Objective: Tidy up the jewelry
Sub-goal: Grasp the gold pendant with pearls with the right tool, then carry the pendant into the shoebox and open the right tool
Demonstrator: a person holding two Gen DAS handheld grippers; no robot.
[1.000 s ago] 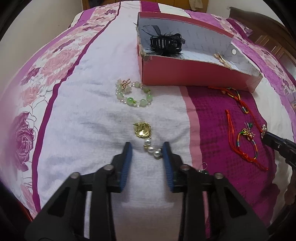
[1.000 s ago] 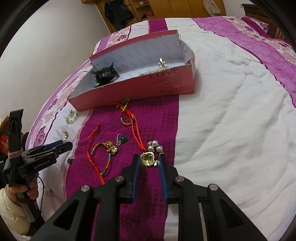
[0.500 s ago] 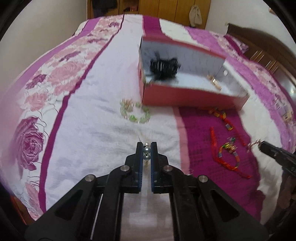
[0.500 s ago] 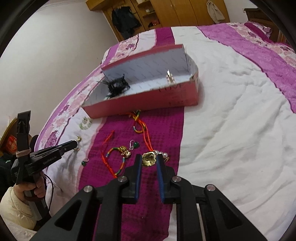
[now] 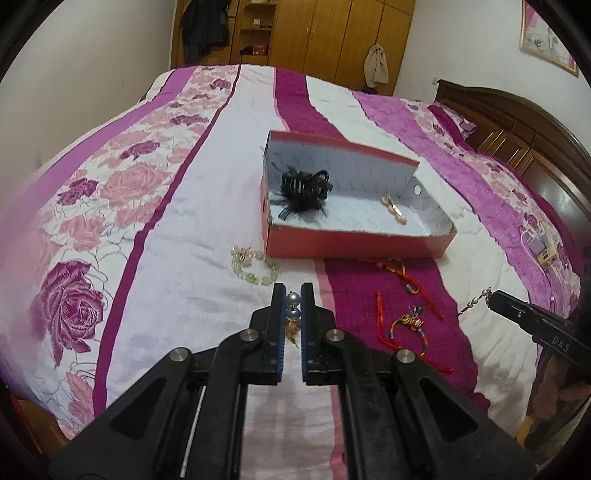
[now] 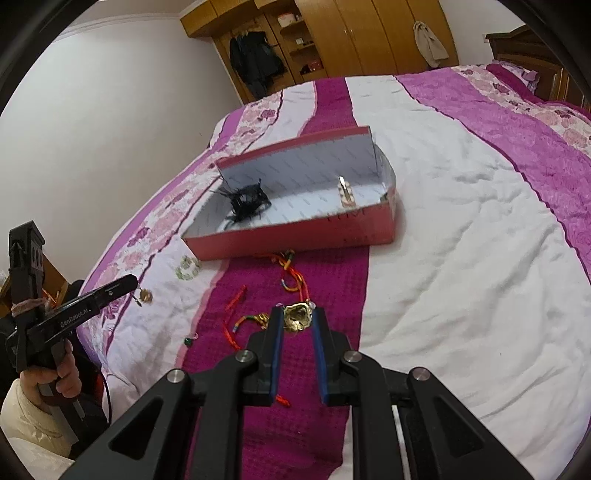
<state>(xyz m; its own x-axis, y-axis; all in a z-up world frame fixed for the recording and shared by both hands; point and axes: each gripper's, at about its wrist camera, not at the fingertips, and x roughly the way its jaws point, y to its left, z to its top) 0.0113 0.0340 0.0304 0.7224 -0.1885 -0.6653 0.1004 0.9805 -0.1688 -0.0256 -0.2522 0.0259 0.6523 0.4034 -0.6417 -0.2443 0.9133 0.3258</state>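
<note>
My left gripper (image 5: 292,295) is shut on a pearl and gold earring (image 5: 293,314), held above the bed. My right gripper (image 6: 298,316) is shut on a matching gold earring (image 6: 297,318), also lifted; it shows in the left wrist view (image 5: 491,297) with pearls hanging (image 5: 471,304). A red box (image 5: 354,243) with a white inside holds a black hair clip (image 5: 304,192) and a gold clip (image 5: 393,208). A green bead bracelet (image 5: 253,266) lies left of the box. Red cord bracelets (image 5: 406,325) lie on the magenta stripe.
The bed has a white, pink and magenta cover (image 5: 166,258). A small green earring (image 6: 190,339) lies on the magenta stripe. A wooden headboard (image 5: 517,122) stands at the right, wardrobes (image 5: 314,33) at the back. Small items (image 5: 541,245) lie at the bed's right edge.
Both grippers closed on their earrings and lifted them off the bed. Both views have pulled back and up from the cover.
</note>
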